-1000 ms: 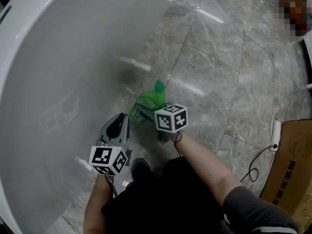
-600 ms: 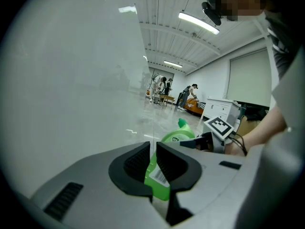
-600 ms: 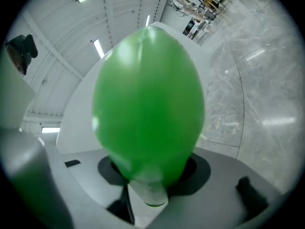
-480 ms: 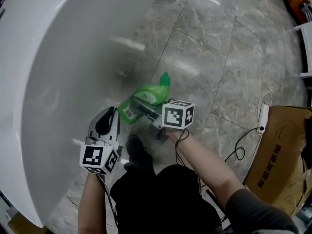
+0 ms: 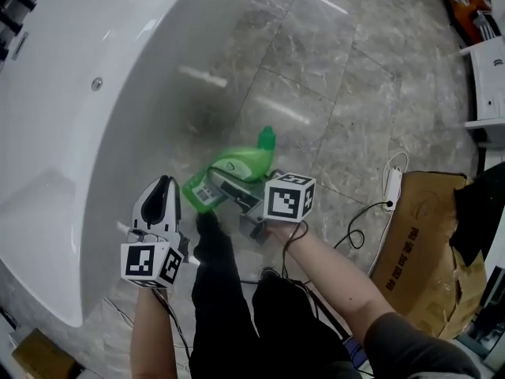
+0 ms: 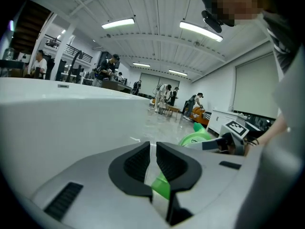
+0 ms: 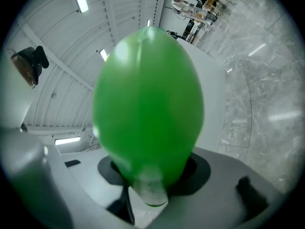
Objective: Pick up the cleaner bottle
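The green cleaner bottle (image 5: 241, 166) with its green cap (image 5: 267, 138) hangs in the air above the marble floor, tilted, cap pointing away from me. My right gripper (image 5: 233, 186) is shut on its body from the near side. In the right gripper view the bottle (image 7: 147, 104) fills the middle, pinched between the jaws of the right gripper (image 7: 150, 175). My left gripper (image 5: 162, 186) hovers to the bottle's left, beside the bathtub, jaws together with nothing held. In the left gripper view the left gripper (image 6: 151, 149) shows closed pads, with the bottle (image 6: 198, 138) beyond to the right.
A large white bathtub (image 5: 71, 133) fills the left. A cardboard box (image 5: 422, 243) lies at the right, with a power strip and cable (image 5: 390, 184) beside it. A white cabinet (image 5: 489, 77) stands at the far right. People stand far off in the hall (image 6: 164, 94).
Both grippers have risen, and the bottle went up off the floor in the right gripper. The tub rim and more floor have come into view.
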{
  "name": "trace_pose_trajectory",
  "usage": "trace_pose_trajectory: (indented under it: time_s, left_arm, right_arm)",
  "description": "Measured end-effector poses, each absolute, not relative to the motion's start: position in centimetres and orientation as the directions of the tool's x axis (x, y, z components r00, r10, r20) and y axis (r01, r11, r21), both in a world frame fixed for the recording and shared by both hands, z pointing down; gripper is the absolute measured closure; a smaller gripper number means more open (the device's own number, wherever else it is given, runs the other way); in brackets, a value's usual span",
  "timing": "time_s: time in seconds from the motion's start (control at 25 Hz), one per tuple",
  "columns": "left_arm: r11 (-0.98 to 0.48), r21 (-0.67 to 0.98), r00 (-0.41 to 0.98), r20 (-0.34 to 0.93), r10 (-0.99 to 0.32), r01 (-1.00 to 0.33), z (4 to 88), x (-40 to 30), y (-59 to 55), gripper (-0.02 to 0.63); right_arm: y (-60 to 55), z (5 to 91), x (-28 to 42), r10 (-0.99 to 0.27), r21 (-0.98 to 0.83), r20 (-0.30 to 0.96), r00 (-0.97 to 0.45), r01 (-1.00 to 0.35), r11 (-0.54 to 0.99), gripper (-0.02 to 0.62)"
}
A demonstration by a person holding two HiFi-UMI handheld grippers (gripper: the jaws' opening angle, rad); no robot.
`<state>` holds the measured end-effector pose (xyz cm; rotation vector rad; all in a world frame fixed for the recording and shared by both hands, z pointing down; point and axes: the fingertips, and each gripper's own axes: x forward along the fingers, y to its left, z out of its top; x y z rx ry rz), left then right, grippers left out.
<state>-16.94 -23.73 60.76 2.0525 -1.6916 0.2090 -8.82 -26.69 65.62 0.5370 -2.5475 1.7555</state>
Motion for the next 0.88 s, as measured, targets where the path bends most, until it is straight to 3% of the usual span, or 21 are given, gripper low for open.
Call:
trace_pose_trajectory:
  time_s: [0.44,0.88]
  left_arm:
    - [-0.099,0.240,0.183,0.359,-0.915,-0.966,43.7,-11.4,-18.7,0.555]
    - [-0.053,0.213,0.125,0.341,-0.932,-0.976,32.5,-6.2,-6.8,0.555]
  right_arm:
    - [-22.3,47.5,-2.1,-0.293,-0.919,0.150,-0.944,-0.243,0.310,0.400]
    - [-12.4,38.0,5.1,-0.313,-0.938,0.150,-0.938,-0.235,0.254,0.400]
